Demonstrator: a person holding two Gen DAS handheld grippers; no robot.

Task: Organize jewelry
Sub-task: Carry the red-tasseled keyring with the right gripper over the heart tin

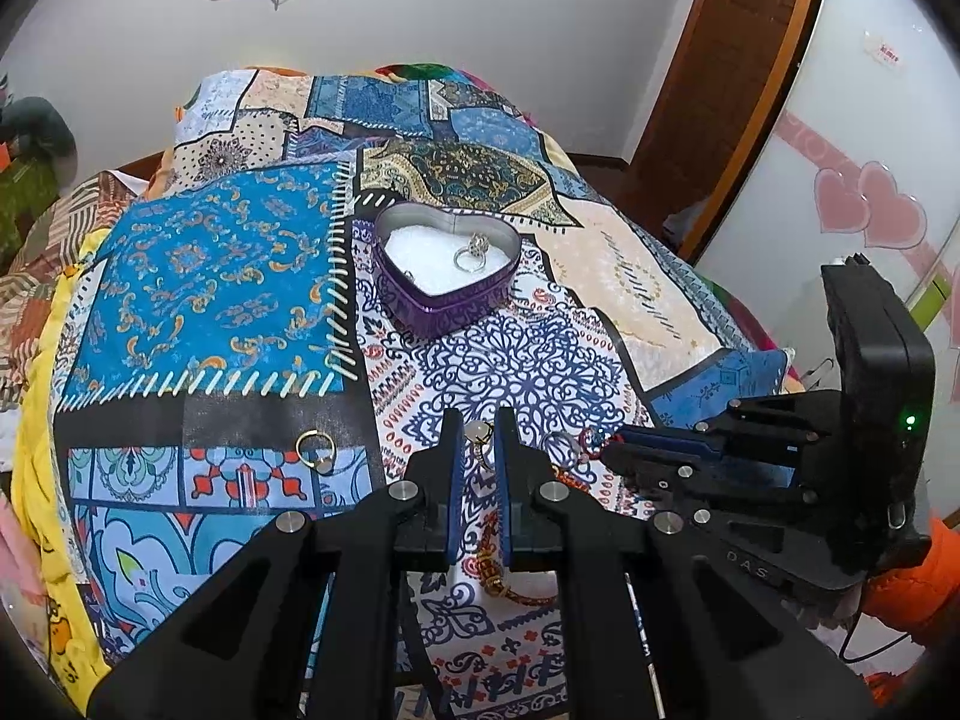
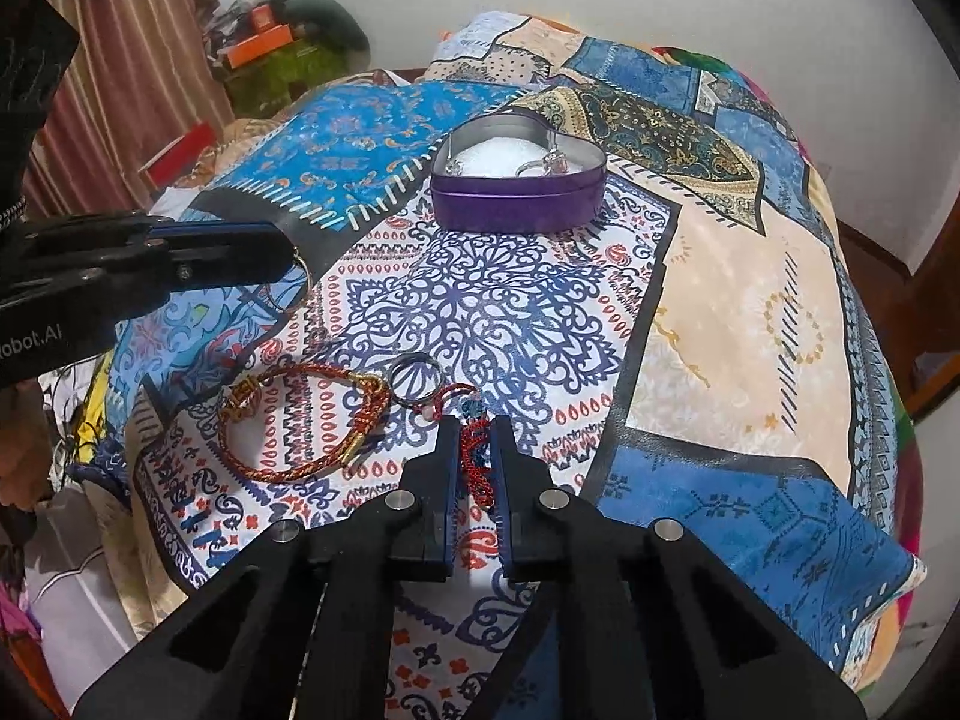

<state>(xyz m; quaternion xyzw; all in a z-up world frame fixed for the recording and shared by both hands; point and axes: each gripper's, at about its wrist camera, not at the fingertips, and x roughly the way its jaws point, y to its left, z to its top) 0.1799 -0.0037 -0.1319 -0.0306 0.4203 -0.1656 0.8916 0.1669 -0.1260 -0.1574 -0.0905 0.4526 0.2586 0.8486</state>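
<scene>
Jewelry lies scattered on a patterned bed cover, with the purple heart tin (image 1: 445, 276) well ahead of both tools. The braided red bracelet (image 2: 294, 420) sits left of the right hand-held gripper (image 2: 477, 468), pinching a red beaded strand (image 2: 476, 462). The left hand-held gripper (image 1: 478, 450) pinches a gold ring (image 1: 480, 441). Lift each piece straight, then release low over the tin's white padding.

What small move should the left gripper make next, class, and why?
Probably lift the left gripper and carry its ring toward the heart tin. Its jaws look shut on that ring, the tin stands open further back on the cloth, and another ring already lies inside.
</scene>
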